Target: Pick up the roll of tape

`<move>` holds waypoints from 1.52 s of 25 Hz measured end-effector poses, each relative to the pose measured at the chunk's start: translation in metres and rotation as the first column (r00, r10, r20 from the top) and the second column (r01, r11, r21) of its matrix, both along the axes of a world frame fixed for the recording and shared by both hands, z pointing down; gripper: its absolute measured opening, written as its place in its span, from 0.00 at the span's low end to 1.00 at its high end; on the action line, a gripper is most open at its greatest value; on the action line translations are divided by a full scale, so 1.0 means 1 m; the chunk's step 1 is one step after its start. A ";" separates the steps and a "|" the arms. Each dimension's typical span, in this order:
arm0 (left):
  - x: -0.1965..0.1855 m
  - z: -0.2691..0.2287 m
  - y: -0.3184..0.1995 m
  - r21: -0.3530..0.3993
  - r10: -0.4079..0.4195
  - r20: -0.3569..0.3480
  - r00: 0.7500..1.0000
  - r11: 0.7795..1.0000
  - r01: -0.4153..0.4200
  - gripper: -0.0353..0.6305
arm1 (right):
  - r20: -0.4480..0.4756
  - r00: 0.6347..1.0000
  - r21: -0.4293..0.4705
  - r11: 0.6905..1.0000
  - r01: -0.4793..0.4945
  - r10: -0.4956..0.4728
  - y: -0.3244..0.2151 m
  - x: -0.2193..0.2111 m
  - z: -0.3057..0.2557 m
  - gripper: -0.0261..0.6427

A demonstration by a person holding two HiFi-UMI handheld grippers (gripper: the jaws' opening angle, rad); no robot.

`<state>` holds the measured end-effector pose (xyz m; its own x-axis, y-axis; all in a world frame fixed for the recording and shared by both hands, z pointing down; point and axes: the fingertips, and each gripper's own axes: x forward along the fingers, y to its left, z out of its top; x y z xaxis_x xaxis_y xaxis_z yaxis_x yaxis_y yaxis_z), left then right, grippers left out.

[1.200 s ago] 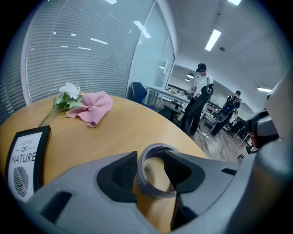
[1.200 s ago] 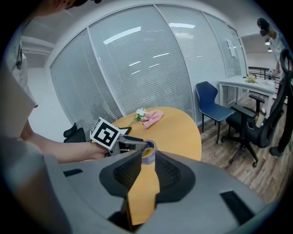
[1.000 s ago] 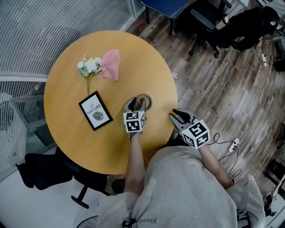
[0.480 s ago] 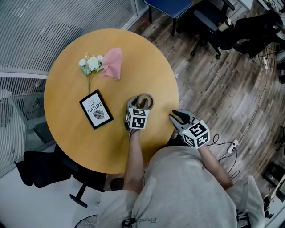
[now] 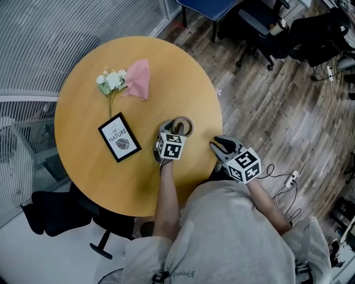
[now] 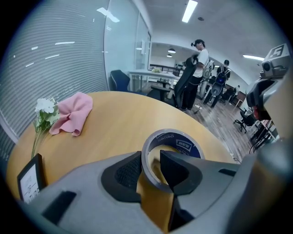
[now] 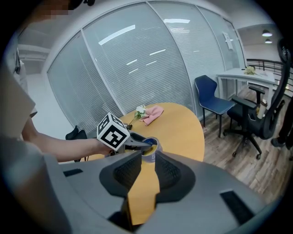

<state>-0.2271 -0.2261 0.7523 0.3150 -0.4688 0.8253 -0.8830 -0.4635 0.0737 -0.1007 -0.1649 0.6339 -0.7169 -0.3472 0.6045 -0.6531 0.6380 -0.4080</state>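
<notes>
The roll of tape (image 5: 183, 126) lies flat on the round wooden table (image 5: 89, 105), near its right side. My left gripper (image 5: 172, 129) points steeply down over the roll's near wall. In the left gripper view the grey ring (image 6: 183, 145) has its near wall between the jaws (image 6: 151, 161): one pad outside it, the other inside the hole. The jaws are closing, and a thin gap still shows beside the inner pad. My right gripper (image 5: 217, 143) hovers at the table's right edge, open and empty. Its view (image 7: 147, 161) looks toward the tape (image 7: 150, 145).
A framed card (image 5: 119, 137) lies left of the tape. White flowers (image 5: 111, 82) and a pink cloth (image 5: 137, 79) lie at the far side. A black chair (image 5: 55, 211) stands by the near left edge and a blue chair (image 5: 208, 6) beyond the table.
My left gripper has rolled a little over the tape, and its marker cube now faces differently. The tape and my right gripper have stayed in place.
</notes>
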 end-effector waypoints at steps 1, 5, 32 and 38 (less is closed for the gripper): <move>0.000 0.000 -0.001 0.001 0.002 0.003 1.000 1.000 -0.002 0.24 | 0.001 1.000 -0.001 1.000 -0.002 0.002 0.000 0.001 0.000 0.17; 0.000 0.000 -0.002 0.005 0.005 0.025 1.000 1.000 -0.005 0.22 | 0.002 1.000 -0.015 1.000 -0.003 0.003 0.002 0.002 0.002 0.17; 0.009 0.003 -0.002 -0.045 0.285 0.150 0.947 0.959 -0.281 0.13 | -0.009 0.999 -0.017 0.999 -0.040 0.040 0.007 0.016 0.000 0.17; 0.003 -0.008 -0.008 -0.019 0.226 0.113 0.968 0.974 -0.225 0.13 | 0.015 0.999 -0.017 0.999 -0.049 0.050 0.002 0.010 -0.006 0.17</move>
<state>-0.2238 -0.2344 0.7448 0.3162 -0.3913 0.8643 -0.7583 -0.6517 -0.0177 -0.0908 -0.1629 0.6283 -0.7084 -0.3727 0.5993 -0.6772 0.5983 -0.4283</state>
